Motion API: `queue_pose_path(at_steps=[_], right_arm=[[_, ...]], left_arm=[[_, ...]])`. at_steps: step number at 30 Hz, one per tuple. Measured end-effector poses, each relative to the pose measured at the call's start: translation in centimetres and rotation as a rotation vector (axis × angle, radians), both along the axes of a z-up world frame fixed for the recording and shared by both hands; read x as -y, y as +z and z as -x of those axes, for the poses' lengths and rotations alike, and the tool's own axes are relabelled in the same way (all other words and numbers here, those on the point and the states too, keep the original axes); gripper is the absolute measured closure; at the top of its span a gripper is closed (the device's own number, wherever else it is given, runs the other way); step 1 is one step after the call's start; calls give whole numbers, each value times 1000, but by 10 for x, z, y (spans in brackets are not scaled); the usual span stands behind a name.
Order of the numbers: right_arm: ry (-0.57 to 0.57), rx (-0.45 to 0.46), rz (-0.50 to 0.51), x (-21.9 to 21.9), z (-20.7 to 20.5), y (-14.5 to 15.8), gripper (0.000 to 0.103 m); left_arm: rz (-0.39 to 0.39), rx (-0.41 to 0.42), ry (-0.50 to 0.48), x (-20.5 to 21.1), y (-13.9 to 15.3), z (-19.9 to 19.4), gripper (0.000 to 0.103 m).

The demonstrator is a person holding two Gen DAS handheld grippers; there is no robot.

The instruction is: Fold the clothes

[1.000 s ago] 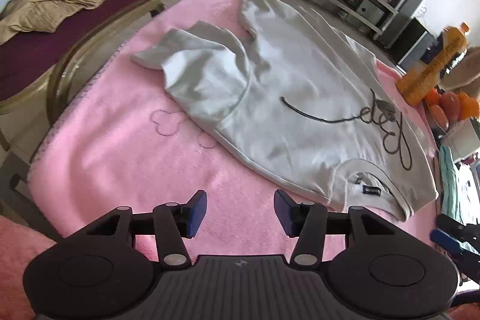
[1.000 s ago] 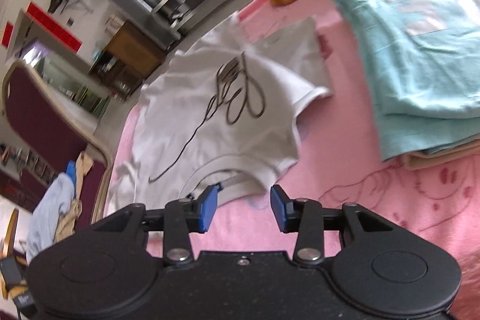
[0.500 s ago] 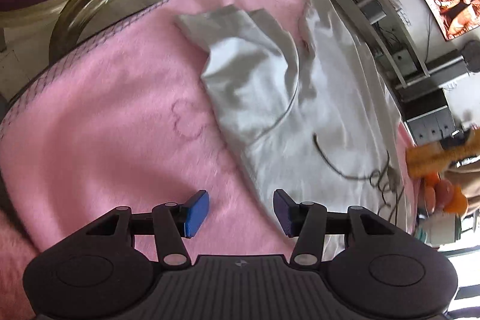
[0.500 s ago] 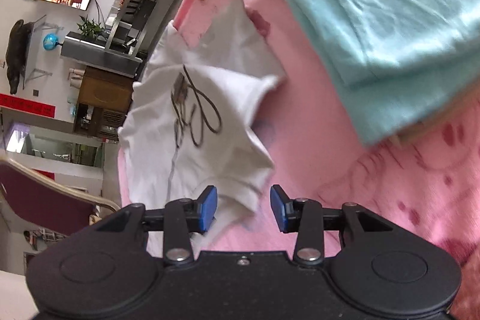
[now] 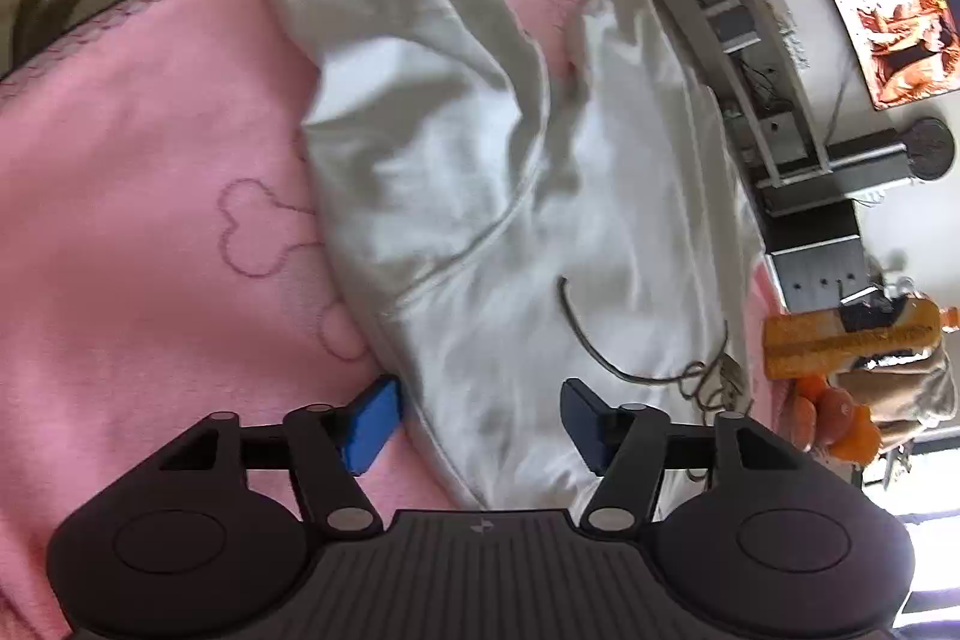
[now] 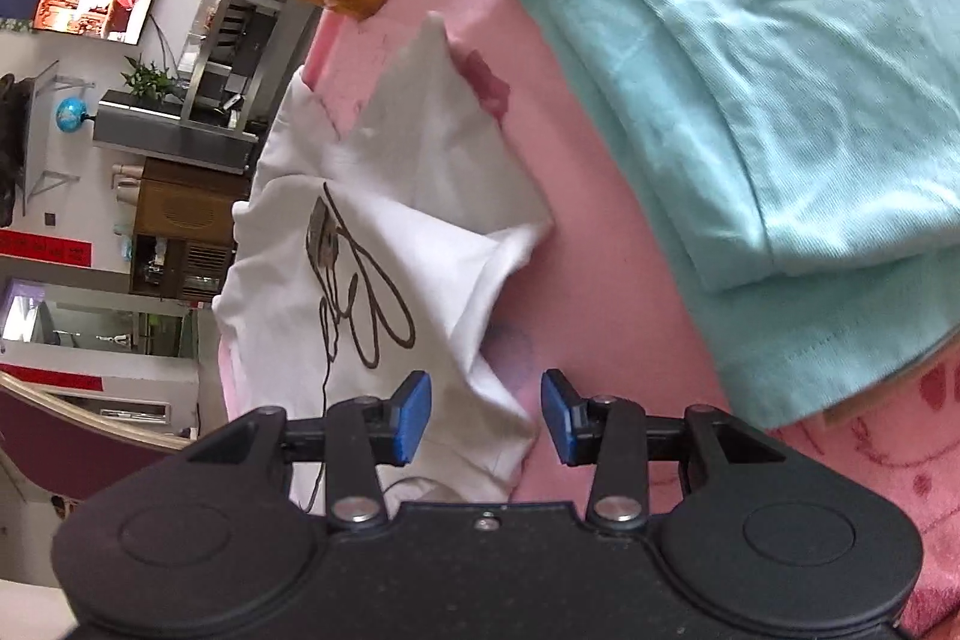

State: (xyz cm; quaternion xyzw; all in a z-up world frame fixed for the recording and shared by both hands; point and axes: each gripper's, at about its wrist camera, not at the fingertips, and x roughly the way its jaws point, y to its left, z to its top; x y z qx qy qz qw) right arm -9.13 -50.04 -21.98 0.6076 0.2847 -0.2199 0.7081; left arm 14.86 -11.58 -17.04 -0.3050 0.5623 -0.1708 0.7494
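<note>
A pink blanket [image 5: 150,160] carries a rumpled white T-shirt [image 5: 510,196], a folded teal shirt [image 6: 750,70] beside it. The left gripper [image 5: 480,418], jaws just widened and apart, straddles the T-shirt's edge; the right gripper [image 6: 486,415], jaws apart, frames another corner, pads not pressing.

Your two wrist views look steeply down, close over opposite edges of one shirt [image 5: 510,220] [image 6: 384,256].
</note>
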Motion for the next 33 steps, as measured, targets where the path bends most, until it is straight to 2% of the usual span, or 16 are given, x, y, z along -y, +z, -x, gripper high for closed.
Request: queue_pose_path(at_steps=[2,3,4,5,9,13,16,19,24,26,29,31,33], right_arm=[[-1,8,5,-1,-2,0,63],[-1,10,5,-1,-2,-1,63],[-1,12,5,0,-3,-1,63],[-3,14,6,0,-3,-2,63],[-14,18,9,1,-1,-2,63],[-13,16,17,0,-1,-2,63],[-11,16,18,1,-1,-2,63],[-12,16,17,0,-1,-2,63],[-9,18,11,-1,0,-2,63],[-4,19,12,-1,-1,-2,63],[3,19,20,-1,-2,-1,63],[0,19,20,-1,-2,-1,63],[-4,20,18,0,-2,-2,63]], left_arm=[[28,1,1,-2,-2,1,45],[47,1,8,-4,-3,2,51],[65,5,19,-8,-3,2,61],[73,28,31,-11,-1,2,64],[93,148,30,-15,13,0,70],[116,221,-44,-3,20,4,69],[79,149,-62,3,7,5,69],[41,62,-19,-3,-2,10,69],[-20,86,23,-17,5,18,66],[-13,47,23,-14,-4,13,65],[6,44,30,-13,-6,9,62],[40,40,21,-14,-10,5,58],[88,23,-1,-15,-10,8,58]])
